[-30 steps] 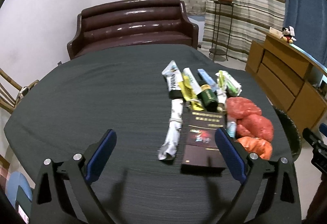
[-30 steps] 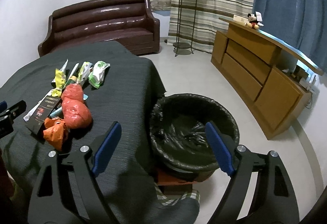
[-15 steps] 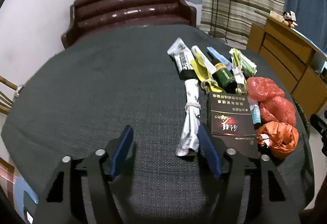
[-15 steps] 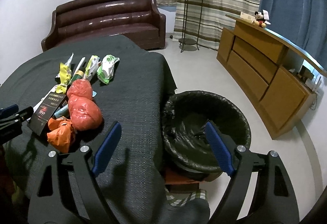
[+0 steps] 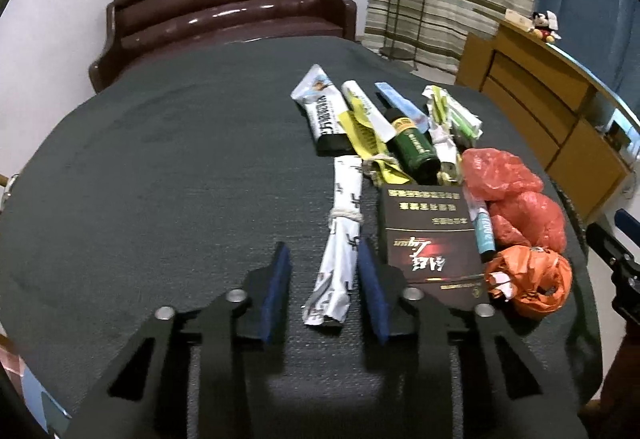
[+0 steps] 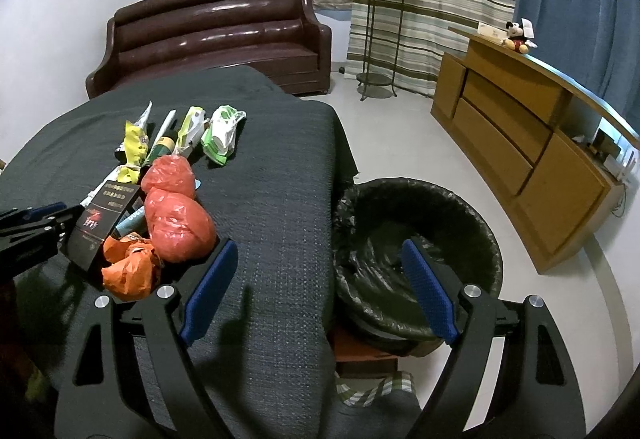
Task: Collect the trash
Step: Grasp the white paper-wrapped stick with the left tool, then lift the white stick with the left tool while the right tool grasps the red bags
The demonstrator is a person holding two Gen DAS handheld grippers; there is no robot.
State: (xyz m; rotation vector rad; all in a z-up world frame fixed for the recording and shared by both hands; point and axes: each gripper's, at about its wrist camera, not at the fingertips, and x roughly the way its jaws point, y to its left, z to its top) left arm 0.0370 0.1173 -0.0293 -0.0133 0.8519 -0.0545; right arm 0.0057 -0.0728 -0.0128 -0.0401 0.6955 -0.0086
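- The left gripper (image 5: 324, 279) points down at the near end of a white wrapper (image 5: 340, 239) tied at its middle with string; its jaws have just been closing and now stand narrow on either side of the wrapper; the right blue pad looks to touch the wrapper's edge while a gap shows beside the left pad, so the wrapper seems not yet clamped, though the view is too warped to be sure.
- The wrapper lies lengthwise on the dark tabletop (image 5: 160, 179), just left of a dark flat box (image 5: 432, 235) with printed lettering.
- Beyond the box lies a row of litter: a white-and-black packet (image 5: 324, 111), a yellow wrapper (image 5: 368, 139), a green bottle (image 5: 412, 147), and a green-and-white packet (image 5: 452, 115).
- Right of the box sit two red plastic bags (image 5: 516, 199) and, nearer, a crumpled orange bag (image 5: 532, 279).
- The right gripper (image 6: 320, 291) hangs over the tabletop's right edge with its jaws wide apart and nothing between them.
- A bin lined with a black bag (image 6: 416, 239) stands on the floor just right of the tabletop.
- A brown sofa (image 6: 212, 35) stands at the far side of the room.
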